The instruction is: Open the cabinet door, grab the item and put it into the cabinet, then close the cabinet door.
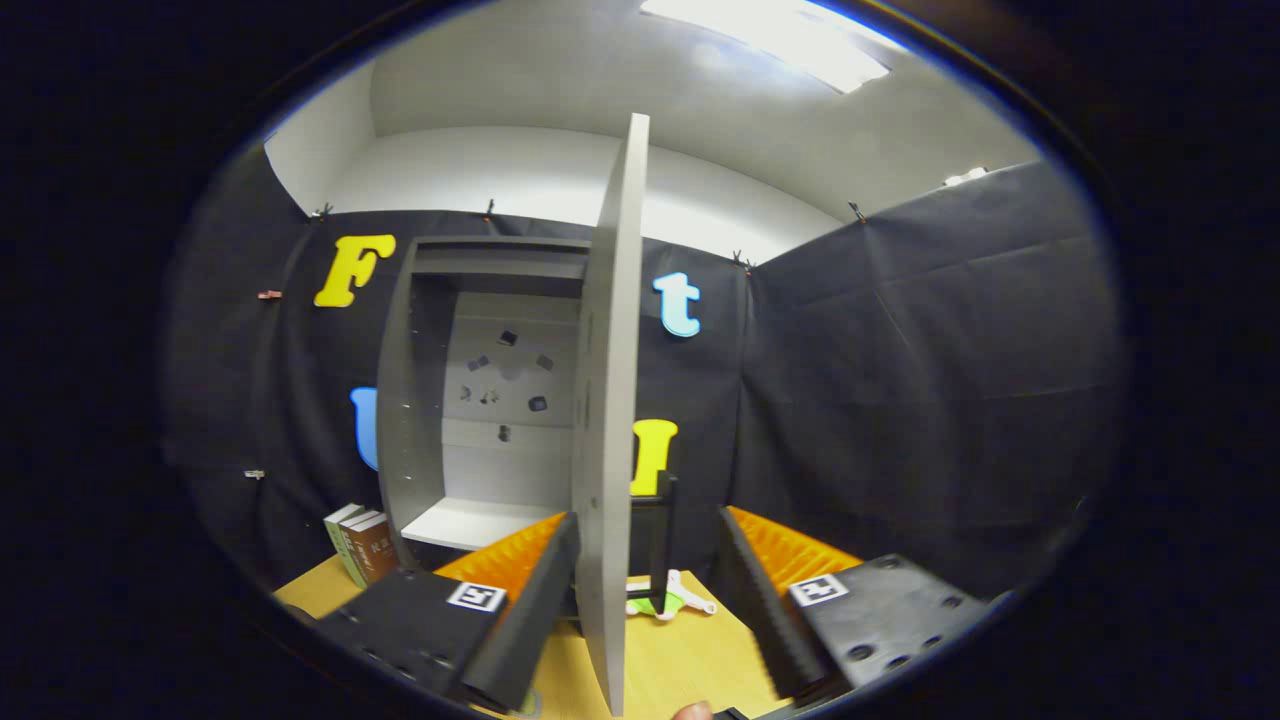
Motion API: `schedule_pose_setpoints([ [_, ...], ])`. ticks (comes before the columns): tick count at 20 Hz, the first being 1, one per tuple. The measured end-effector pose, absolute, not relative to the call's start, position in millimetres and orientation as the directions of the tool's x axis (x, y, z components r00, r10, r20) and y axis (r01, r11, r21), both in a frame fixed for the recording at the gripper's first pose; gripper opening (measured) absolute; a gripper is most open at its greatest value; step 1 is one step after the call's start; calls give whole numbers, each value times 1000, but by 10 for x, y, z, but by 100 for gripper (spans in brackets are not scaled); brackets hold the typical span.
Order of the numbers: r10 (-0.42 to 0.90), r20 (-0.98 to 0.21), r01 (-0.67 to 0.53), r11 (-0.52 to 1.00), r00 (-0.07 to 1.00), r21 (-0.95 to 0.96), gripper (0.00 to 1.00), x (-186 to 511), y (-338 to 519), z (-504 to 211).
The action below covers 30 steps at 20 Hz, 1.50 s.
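Observation:
The grey cabinet (405,420) stands on the wooden table against the booth wall, with a white shelf (470,522) inside. Its door (608,420) is swung out towards me and I see it edge-on. My gripper (648,535) is open, and the door's edge stands between the fingers, close against the left one and well apart from the right one. A small white and green item (672,600) lies on the table just beyond the door, between the fingers, at the foot of a black stand (664,535).
A few upright books (360,545) stand on the table to the left of the cabinet. The wooden tabletop (690,655) runs under the fingers. A person's fingertip (692,712) shows just below the door's lower corner.

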<state>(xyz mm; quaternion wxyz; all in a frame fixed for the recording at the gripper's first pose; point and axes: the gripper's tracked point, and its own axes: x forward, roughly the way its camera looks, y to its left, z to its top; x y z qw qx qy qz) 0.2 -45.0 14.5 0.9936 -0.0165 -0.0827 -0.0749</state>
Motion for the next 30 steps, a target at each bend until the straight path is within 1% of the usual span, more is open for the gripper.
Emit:
schedule_pose_setpoints([
  [2, -94, 192, 97, 995, 977, -6, 95, -63, -276, 217],
  [4, -44, 191, 43, 999, 981, 13, 96, -78, -12, 186],
  [6, 9, 149, -15, 999, 989, 37, 96, -22, 283, 8],
  [7, 19, 105, -24, 999, 994, 48, 96, 71, 386, -177],
  [11, 41, -153, -34, 998, 987, 50, 98, 267, 679, -1186],
  [15, 82, -369, -58, 995, 926, 76, 98, 428, 991, -2274],
  [19, 89, -529, -58, 995, 844, 75, 98, 536, 1122, -3259],
  [24, 78, -669, -26, 996, 739, 87, 98, 535, 1180, -4333],
  [30, 19, -767, 19, 999, 641, 40, 98, 523, 1066, -5179],
])
